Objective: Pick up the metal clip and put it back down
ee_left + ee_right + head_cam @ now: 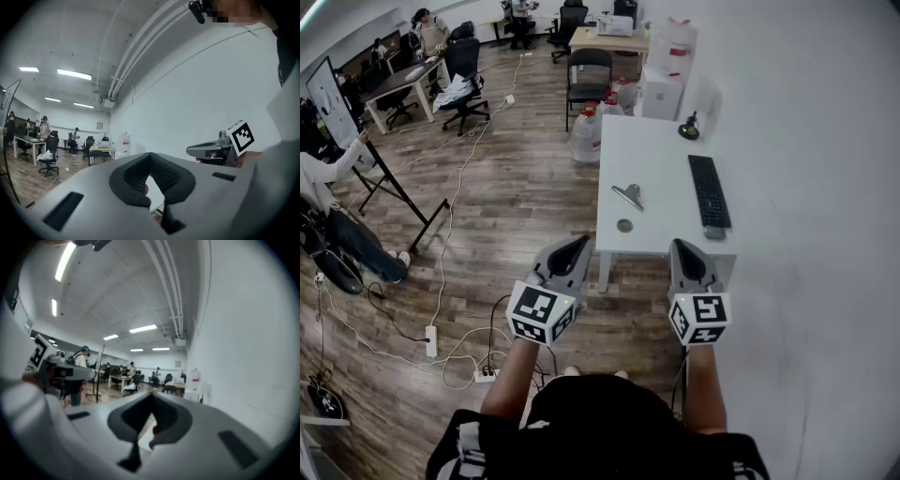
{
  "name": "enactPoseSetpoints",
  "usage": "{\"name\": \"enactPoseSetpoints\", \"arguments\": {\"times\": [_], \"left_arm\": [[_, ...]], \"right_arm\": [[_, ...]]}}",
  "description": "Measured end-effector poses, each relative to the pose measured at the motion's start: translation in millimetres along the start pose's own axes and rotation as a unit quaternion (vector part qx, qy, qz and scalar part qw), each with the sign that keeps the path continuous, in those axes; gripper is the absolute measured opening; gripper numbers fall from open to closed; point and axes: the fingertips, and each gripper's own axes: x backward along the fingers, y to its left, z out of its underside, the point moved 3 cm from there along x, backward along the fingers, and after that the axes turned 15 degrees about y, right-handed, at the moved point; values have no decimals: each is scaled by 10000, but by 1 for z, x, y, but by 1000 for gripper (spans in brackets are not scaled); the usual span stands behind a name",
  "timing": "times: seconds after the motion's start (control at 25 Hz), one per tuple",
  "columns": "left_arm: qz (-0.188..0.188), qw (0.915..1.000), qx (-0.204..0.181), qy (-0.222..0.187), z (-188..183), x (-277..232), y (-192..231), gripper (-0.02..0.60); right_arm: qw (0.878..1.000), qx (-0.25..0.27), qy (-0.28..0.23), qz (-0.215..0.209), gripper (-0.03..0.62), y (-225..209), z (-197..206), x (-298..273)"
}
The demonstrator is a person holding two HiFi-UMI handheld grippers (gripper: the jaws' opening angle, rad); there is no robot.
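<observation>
The metal clip (pixel 628 194) lies on the white table (pixel 652 155), left of its middle. Both grippers are held level in front of the table's near edge, short of the clip. My left gripper (pixel 580 241) is over the floor by the table's left corner, its jaws shut with nothing in them (pixel 150 157). My right gripper (pixel 682 246) is at the near right part of the table, also shut and empty (pixel 152 397). Neither gripper view shows the clip. Each gripper view shows the other gripper's marker cube off to the side.
A black keyboard (pixel 709 190) lies along the table's right side, and a small round disc (pixel 624 225) sits near the front edge. A dark object (pixel 689 127) stands at the far end. A white wall runs along the right. Beyond are a chair (pixel 589 75), boxes and floor cables.
</observation>
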Motion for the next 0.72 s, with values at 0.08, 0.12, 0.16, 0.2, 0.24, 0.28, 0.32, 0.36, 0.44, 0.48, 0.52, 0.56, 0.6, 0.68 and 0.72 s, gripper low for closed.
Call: {"name": "enactPoseSetpoints", "arguments": {"times": [0.08, 0.12, 0.16, 0.2, 0.24, 0.28, 0.32, 0.36, 0.44, 0.48, 0.52, 0.56, 0.6, 0.68, 0.72], "left_arm": [[-35, 10000, -79, 30, 2, -1, -1, 23], [-50, 9999, -98, 44, 3, -1, -1, 23], [-62, 9999, -101, 55, 5, -2, -1, 23], [-69, 9999, -95, 59, 5, -2, -1, 23], [-70, 9999, -85, 59, 6, -2, -1, 23], [-66, 9999, -77, 57, 6, -2, -1, 23], [-60, 9999, -70, 56, 5, -2, -1, 23], [-57, 9999, -62, 59, 5, -2, -1, 23], [-59, 9999, -45, 73, 4, -2, -3, 23], [-60, 9999, -34, 79, 4, -3, -4, 23], [-63, 9999, -24, 83, 5, -3, -6, 23], [-68, 9999, -12, 87, 5, -5, -8, 23], [-74, 9999, 1, 92, 6, -6, -10, 23], [-83, 9999, 29, 107, 5, -11, -16, 23], [-84, 9999, 40, 119, 4, -13, -20, 23]], "right_arm": [[10000, -6, -2, -16, 34, 0, 2, 0], [10000, -18, -1, -18, 34, 0, 3, -1], [10000, -40, 0, -17, 34, 0, 4, -1], [10000, -71, -2, -18, 34, -1, 5, -1], [9999, -106, -6, -26, 34, -1, 6, -1], [9999, -135, -10, -38, 34, -2, 6, -1], [9999, -155, -10, -49, 34, -2, 7, -1], [9998, -164, -5, -57, 34, -2, 7, -1], [9998, -163, 15, -76, 34, -3, 6, 0], [9998, -153, 25, -89, 34, -3, 7, 0], [9998, -137, 34, -103, 34, -4, 7, 1], [9999, -116, 43, -117, 34, -5, 8, 1], [9999, -97, 54, -131, 34, -7, 9, 2], [9998, -75, 79, -171, 34, -12, 11, 4], [9997, -73, 90, -199, 34, -15, 11, 5]]}}
